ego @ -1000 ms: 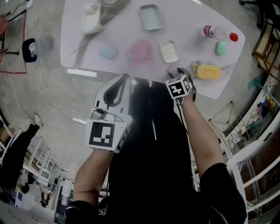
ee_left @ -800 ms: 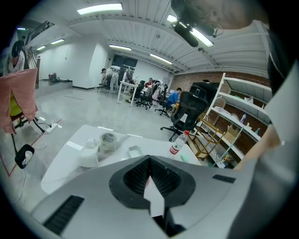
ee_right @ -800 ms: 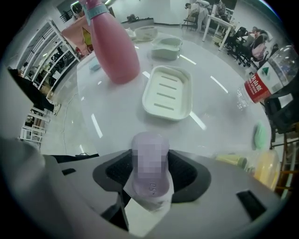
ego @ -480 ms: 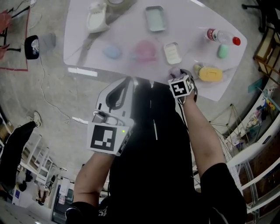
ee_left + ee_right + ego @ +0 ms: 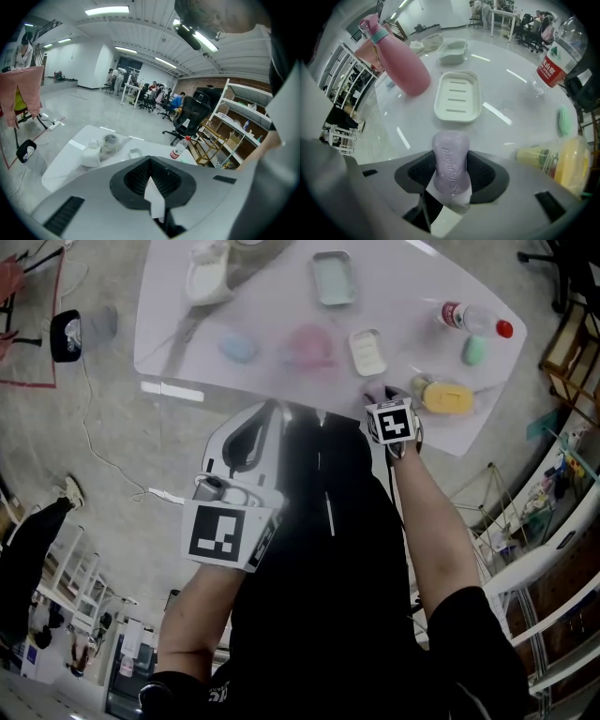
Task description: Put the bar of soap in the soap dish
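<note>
Right hand-held gripper (image 5: 451,180), jaws just closing, clamps the lilac bar of soap (image 5: 450,157) across its narrow waist. It is likely hard, light and slippery.

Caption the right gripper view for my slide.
Right gripper, jaws just closed further onto a lilac bar of soap, before the empty cream ridged soap dish on the white table.

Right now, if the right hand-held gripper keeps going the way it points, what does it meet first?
The right hand-held gripper would probably meet the white table just under the purple soap bar between its jaws, which have just been closing. The soap dish lies off that line.
</note>
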